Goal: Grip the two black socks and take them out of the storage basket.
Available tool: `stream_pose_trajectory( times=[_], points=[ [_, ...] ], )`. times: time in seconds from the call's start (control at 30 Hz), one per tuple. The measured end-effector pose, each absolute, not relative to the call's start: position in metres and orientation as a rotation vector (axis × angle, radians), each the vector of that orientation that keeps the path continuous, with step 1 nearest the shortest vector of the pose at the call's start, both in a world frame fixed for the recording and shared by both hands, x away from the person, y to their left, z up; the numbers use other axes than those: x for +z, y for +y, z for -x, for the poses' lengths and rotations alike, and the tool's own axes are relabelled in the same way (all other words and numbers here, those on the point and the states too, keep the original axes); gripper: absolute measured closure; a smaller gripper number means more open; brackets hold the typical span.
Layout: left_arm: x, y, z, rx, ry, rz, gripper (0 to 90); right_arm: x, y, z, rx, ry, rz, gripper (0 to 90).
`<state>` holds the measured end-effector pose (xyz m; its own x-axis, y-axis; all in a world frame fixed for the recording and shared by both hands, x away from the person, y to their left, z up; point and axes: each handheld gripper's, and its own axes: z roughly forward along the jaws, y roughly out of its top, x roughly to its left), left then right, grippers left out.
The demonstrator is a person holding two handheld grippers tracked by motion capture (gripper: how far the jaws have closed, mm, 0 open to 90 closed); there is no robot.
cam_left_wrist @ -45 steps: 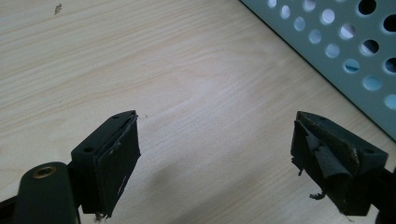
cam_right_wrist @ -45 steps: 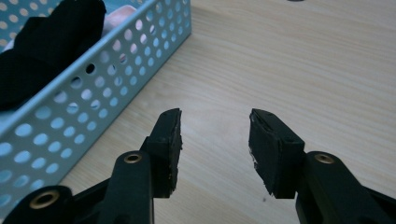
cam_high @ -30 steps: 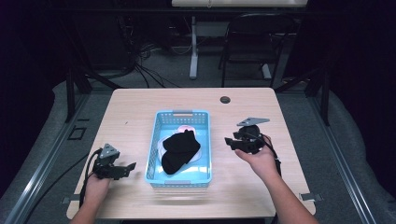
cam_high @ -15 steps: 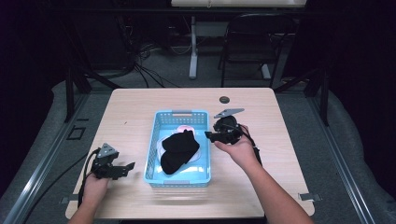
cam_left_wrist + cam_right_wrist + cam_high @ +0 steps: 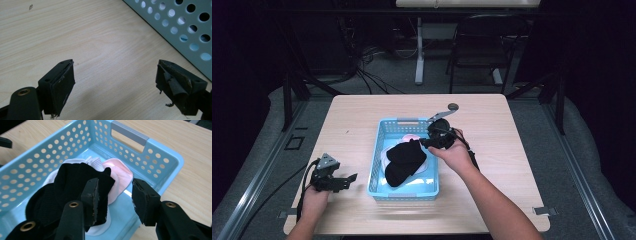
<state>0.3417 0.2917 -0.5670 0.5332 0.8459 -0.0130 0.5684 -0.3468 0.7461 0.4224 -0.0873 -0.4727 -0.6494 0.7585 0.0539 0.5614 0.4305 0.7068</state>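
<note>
High view: the blue perforated basket (image 5: 404,186) is sitting mid-frame with bare table (image 5: 512,130) all around, and the right gripper (image 5: 426,142) is hanging over its right rim.

Left gripper view: the left gripper (image 5: 115,82) is gaping wide over bare wood, basket wall at upper right.

Right gripper view: jaws are parted just above the black sock (image 5: 67,185), which is lying on pink (image 5: 120,176) and white cloth (image 5: 93,162).
</note>
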Motion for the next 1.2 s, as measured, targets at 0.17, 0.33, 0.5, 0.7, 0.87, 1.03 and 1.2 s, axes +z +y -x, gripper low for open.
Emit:
stream_pose_trajectory(
  times=[0.17, 0.33, 0.5, 0.7, 0.87, 1.03, 1.2],
  points=[
    [-0.566, 0.293, -0.342, 0.499, 1.142, -2.051, 15.6, -0.476, -0.079, -0.428, 1.021, 2.443, -1.135, 58.9],
    [-0.566, 0.293, -0.342, 0.496, 1.141, -2.054, 15.6, -0.482, -0.071, -0.432, 1.004, 2.471, -1.137, 59.1],
    [-0.566, 0.293, -0.342, 0.496, 1.141, -2.056, 15.6, -0.488, -0.066, -0.436, 0.958, 2.504, -1.146, 60.2],
    [-0.566, 0.293, -0.343, 0.494, 1.144, -2.058, 15.6, -0.497, -0.060, -0.439, 0.951, 2.525, -1.182, 62.5],
    [-0.567, 0.293, -0.343, 0.499, 1.145, -2.052, 15.6, -0.500, -0.057, -0.439, 0.930, 2.559, -1.183, 67.4],
    [-0.566, 0.293, -0.343, 0.494, 1.142, -2.059, 15.6, -0.500, -0.056, -0.436, 0.907, 2.577, -1.151, 79.5],
    [-0.567, 0.293, -0.343, 0.495, 1.143, -2.056, 15.5, -0.496, -0.055, -0.430, 0.916, 2.580, -1.112, 85.5]
  ],
)
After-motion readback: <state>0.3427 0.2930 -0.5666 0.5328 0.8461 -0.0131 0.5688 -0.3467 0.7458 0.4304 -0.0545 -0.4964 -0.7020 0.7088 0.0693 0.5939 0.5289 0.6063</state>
